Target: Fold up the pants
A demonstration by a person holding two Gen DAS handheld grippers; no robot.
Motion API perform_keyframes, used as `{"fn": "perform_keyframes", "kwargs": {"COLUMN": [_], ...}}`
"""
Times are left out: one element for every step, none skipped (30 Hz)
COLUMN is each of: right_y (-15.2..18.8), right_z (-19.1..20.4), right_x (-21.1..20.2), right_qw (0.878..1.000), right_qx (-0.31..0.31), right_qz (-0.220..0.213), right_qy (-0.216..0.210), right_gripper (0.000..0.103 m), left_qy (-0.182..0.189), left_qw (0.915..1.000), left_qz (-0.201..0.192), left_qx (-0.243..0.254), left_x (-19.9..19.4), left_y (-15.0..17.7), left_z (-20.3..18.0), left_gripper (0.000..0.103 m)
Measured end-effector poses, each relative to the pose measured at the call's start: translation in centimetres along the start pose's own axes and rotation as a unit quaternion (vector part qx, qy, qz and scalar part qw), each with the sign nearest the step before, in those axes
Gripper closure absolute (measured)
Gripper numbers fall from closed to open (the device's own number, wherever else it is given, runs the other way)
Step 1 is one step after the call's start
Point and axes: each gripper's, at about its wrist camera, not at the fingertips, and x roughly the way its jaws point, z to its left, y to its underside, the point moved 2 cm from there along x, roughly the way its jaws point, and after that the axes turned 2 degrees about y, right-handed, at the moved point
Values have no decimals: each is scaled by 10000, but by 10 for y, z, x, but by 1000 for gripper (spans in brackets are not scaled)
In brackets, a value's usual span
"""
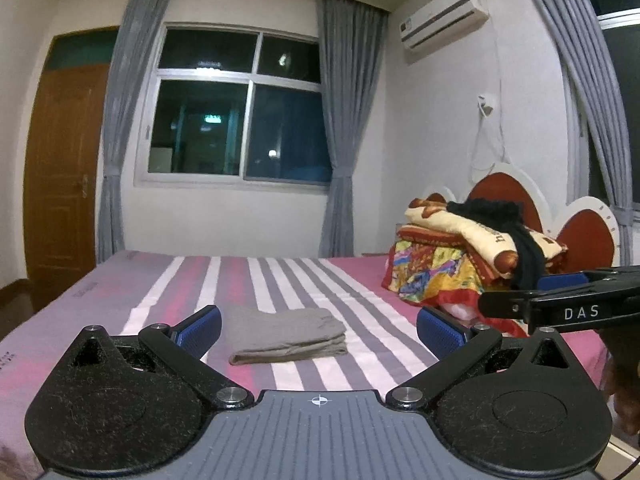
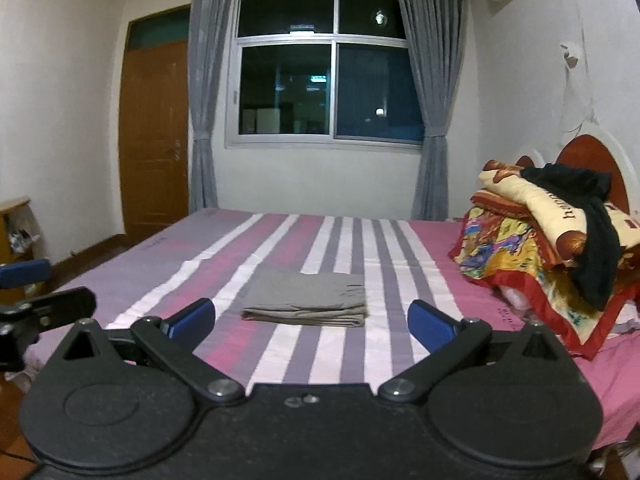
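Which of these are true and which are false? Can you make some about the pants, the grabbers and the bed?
1. The grey pants lie folded on the striped bed. True.
2. The left gripper is clamped on the pants. False: its jaws are open and hold nothing.
3. The right gripper is open. True.
4. A black garment lies on top of the pile of blankets. True.
5. The curtains cover the window. False: they hang at its sides.
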Motion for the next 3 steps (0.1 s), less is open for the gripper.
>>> {"fn": "perform_keyframes", "kwargs": {"right_y": [0,1,1], "right_z": [-2,-2,-3], "right_x": [2,3,4], "right_qw": [10000,10000,10000], "right_qx": [-8,-23,-42], "right_qz": [28,55,66], "right_qy": [4,13,28], "right_gripper": [0,0,0], "left_qy": [12,59,51], "left_qw": [10000,10000,9999], "left_qz": [-37,-33,-38], "left_qx": [-25,-57,-93], "left_x": [-1,-1,-1], "left_y": [0,0,-2], "left_z": [1,1,2], "left_gripper": [0,0,0]}}
